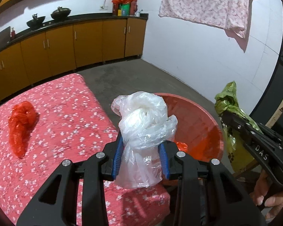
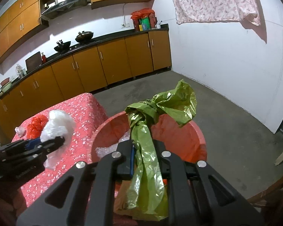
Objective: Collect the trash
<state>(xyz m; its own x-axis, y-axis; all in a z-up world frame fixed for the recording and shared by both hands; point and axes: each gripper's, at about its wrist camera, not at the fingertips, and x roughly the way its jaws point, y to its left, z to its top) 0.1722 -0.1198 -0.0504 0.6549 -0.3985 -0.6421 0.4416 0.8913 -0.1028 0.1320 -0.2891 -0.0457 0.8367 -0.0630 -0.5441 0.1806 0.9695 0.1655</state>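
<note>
the left gripper (image 1: pixel 141 150) pinches a knotted clear plastic bag (image 1: pixel 143 124) in the middle of the left wrist picture. the right gripper (image 2: pixel 147 150) is pressed tight on a knotted green plastic bag (image 2: pixel 151 131) in the middle of the right wrist picture. both bags hang at the red tub (image 2: pixel 194 137), the green one over it. a red plastic bag (image 1: pixel 21 124) lies at the left on the flowery red cloth (image 1: pixel 66 103).
</note>
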